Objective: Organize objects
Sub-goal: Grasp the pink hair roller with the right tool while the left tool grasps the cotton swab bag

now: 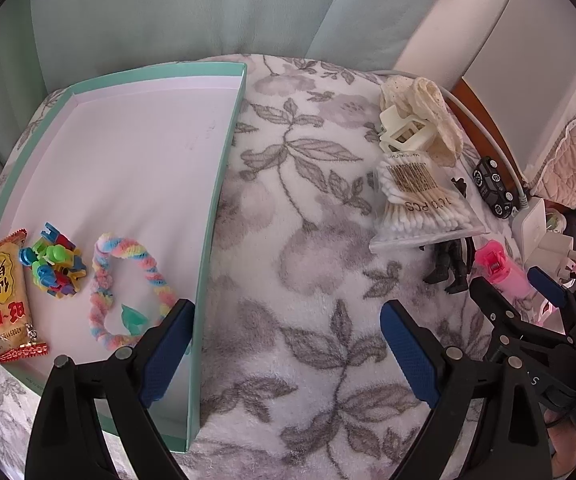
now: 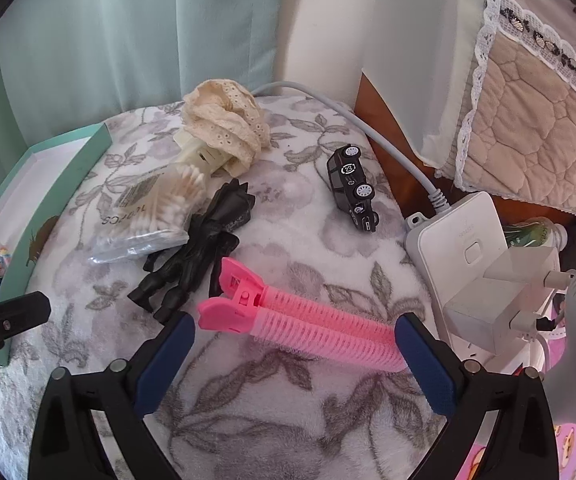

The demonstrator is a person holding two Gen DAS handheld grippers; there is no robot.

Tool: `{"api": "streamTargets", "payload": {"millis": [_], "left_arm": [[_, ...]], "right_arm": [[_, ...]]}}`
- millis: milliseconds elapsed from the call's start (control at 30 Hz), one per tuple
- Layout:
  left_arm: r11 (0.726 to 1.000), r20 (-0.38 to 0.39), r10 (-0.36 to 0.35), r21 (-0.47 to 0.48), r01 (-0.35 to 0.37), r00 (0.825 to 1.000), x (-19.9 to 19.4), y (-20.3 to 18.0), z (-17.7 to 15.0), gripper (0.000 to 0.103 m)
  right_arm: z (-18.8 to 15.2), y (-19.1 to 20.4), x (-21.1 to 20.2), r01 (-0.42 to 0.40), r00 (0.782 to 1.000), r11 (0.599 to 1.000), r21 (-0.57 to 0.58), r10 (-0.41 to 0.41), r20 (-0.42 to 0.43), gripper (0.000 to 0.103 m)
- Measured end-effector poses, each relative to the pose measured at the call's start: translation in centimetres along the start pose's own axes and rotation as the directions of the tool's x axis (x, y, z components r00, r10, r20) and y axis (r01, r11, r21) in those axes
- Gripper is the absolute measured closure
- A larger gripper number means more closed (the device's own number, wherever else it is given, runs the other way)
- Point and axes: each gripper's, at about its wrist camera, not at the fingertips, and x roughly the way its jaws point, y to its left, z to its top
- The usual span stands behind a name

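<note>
A teal box (image 1: 208, 216) with a white floor lies at the left. Inside it are a snack packet (image 1: 8, 296), a pile of colourful plastic pieces (image 1: 54, 262) and a rainbow braided loop (image 1: 128, 280). My left gripper (image 1: 286, 312) is open, its left finger over the box's right wall and its right finger over the blanket. A pink hair-roller clip (image 2: 288, 320) lies on the blanket between the fingers of my open right gripper (image 2: 295, 322), its far end close to the right pad. In the left wrist view the right gripper (image 1: 514, 284) straddles that pink clip (image 1: 496, 264).
On the floral blanket (image 2: 288, 400) lie a black figure (image 2: 200, 248), a bag of cotton swabs (image 2: 156, 208), a cream claw clip (image 2: 200, 152) under a lace scrunchie (image 2: 224, 120), and a black toy car (image 2: 352, 184). A white power strip (image 2: 464, 240) with its cable sits at the right edge.
</note>
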Motion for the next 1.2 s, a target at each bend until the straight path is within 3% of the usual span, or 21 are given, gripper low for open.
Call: {"api": "streamTargets", "payload": {"millis": [400,500,567,600,833,900,1200], "left_arm": [[1.000,0.017,0.015,-0.002,-0.015,1.000,-0.5,-0.1,-0.2,0.010],[1.000,0.038,0.025,-0.003,-0.025,0.999,-1.2,-0.1,0.0,0.010],[1.000,0.056,0.029,0.004,-0.030,0.998,-1.8,-0.3,0.1,0.010],[0.999,0.066,0.033,0.009,-0.033,0.997,-2.1,-0.4,0.0,0.010],[0.998,0.095,0.018,0.053,-0.023,0.995,-2.5,-1.9,0.9,0.010],[0.998,0.092,0.002,0.062,-0.008,0.996,-2.2,-2.5,1.2,0.010],[0.992,0.062,-0.067,0.116,0.059,0.996,0.0,-5.2,2.7,0.010]], "right_arm": [[0.2,0.0,0.3,0.023,1.000,0.999,-0.034,-0.022,0.009,0.011],[0.3,0.1,0.3,0.042,0.999,0.998,-0.041,-0.042,0.015,0.017],[0.3,0.1,0.3,0.076,0.997,0.996,-0.049,-0.075,0.020,0.033],[0.4,0.0,0.2,0.081,0.997,0.995,-0.050,-0.080,0.022,0.036],[0.4,-0.1,-0.2,0.076,0.997,0.996,-0.045,-0.075,0.027,0.041],[0.4,-0.1,-0.5,0.079,0.997,0.996,-0.044,-0.078,0.027,0.048],[0.0,-0.3,-2.1,-0.018,1.000,1.000,0.024,0.018,0.016,0.049]]}}
